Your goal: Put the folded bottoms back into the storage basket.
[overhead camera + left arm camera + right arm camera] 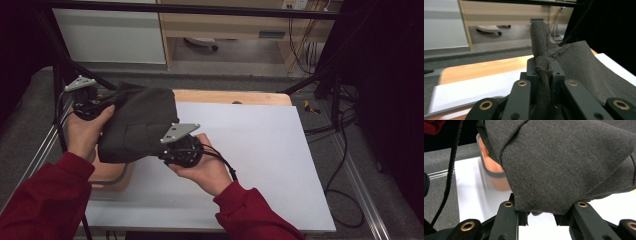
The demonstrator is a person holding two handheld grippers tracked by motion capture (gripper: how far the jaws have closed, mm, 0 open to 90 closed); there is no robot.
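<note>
The dark grey garment [137, 125] was held folded above the counter [260, 150], over its left part. The left claw [102, 102] was clamped on a bunched edge (jaws fully together); the right claw [167, 147] gripped the opposite fold, above an orange bin [495, 173].

In the high view the dark grey cloth [137, 125] hides both grippers' fingers and most of the orange tub [112, 175] beneath it. In the right gripper view the cloth runs off the top and right edges and covers the tub's [495, 173] right side. The desk [260, 150] under the cloth is hidden.
</note>
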